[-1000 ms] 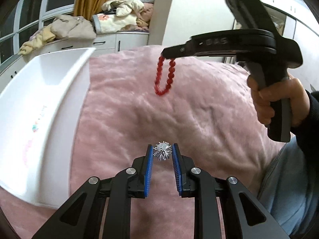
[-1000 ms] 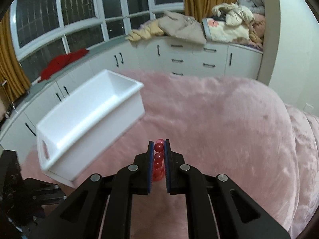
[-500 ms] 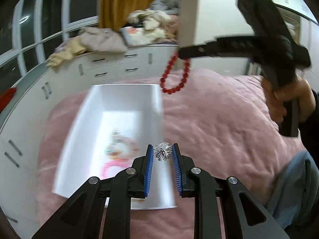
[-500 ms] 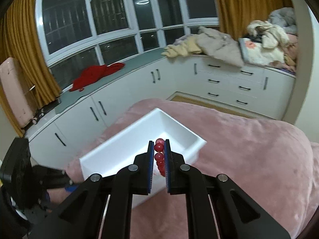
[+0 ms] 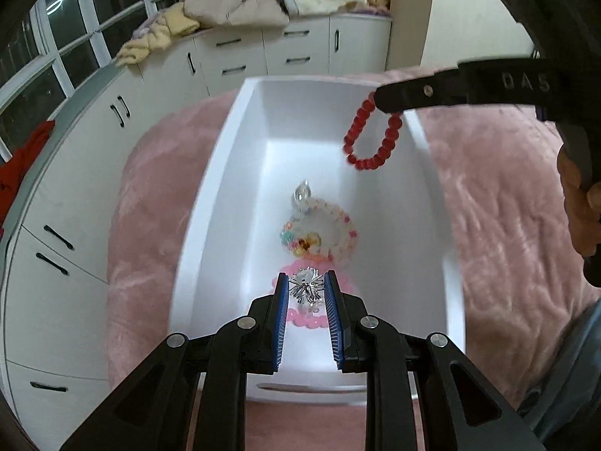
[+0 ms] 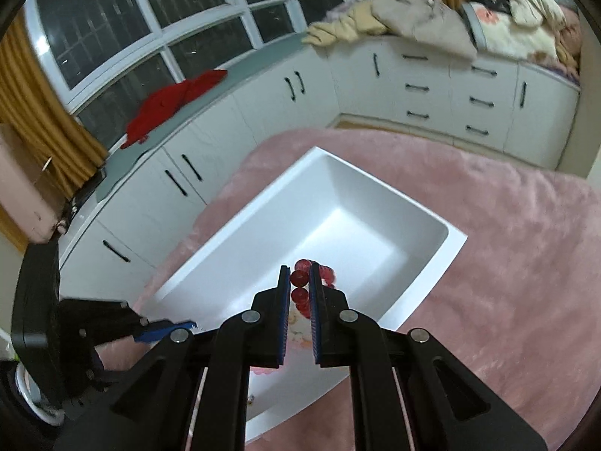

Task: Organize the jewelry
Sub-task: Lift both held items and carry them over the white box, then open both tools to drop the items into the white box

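My left gripper (image 5: 306,288) is shut on a silver spiky brooch (image 5: 305,286) and holds it above the near end of the white bin (image 5: 225,173). My right gripper (image 6: 300,282) is shut on a red bead bracelet (image 6: 299,286), which hangs over the bin's far right side in the left wrist view (image 5: 372,143). In the bin lie a pastel bead bracelet (image 5: 319,231), a pink bracelet (image 5: 304,319) and a small clear piece (image 5: 301,192). The bin also shows in the right wrist view (image 6: 447,259).
The bin sits on a pink furry blanket (image 5: 499,195) over the bed. White cabinets with drawers (image 5: 240,64) curve behind it, with piled clothes (image 5: 229,7) on top. A red cloth (image 6: 176,101) lies on the window ledge.
Both grippers have moved over the white bin and tilted down. The red bracelet now hangs over the bin's inside. The brooch sits above the jewelry in the bin.
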Motion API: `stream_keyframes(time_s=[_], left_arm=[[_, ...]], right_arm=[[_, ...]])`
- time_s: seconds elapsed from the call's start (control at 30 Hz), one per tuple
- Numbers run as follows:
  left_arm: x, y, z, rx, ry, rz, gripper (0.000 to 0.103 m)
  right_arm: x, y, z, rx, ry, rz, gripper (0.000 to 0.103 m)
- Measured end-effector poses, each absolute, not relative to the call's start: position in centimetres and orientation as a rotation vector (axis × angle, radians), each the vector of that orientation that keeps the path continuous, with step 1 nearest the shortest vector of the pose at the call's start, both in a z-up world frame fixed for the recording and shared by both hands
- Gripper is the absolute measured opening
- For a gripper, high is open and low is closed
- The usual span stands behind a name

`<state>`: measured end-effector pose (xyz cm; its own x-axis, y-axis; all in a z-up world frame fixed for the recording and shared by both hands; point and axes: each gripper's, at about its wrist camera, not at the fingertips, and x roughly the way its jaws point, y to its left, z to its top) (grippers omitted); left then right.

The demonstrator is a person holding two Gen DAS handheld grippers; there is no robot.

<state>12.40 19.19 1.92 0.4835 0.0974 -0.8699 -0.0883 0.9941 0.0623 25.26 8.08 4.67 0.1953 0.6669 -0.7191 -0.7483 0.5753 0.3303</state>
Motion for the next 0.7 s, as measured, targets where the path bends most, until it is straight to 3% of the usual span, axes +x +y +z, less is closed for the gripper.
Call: stream_keyframes(time_s=[0.37, 0.5, 0.7], left_arm=[[14.7, 19.0, -1.0, -0.025, 1.11, 0.187, 0.025], [14.4, 19.3, -0.9, -0.036, 1.083, 0.202, 0.038], [13.6, 19.7, -0.9, -0.049, 1.063, 0.22, 0.045]], right_arm=[[25.8, 10.4, 1.7, -0.098, 1.028, 0.965, 0.011], [25.9, 10.5, 1.1, -0.053, 1.056, 0.973, 0.012], [25.4, 10.6, 2.0, -0.063, 1.029, 0.984, 0.012]])
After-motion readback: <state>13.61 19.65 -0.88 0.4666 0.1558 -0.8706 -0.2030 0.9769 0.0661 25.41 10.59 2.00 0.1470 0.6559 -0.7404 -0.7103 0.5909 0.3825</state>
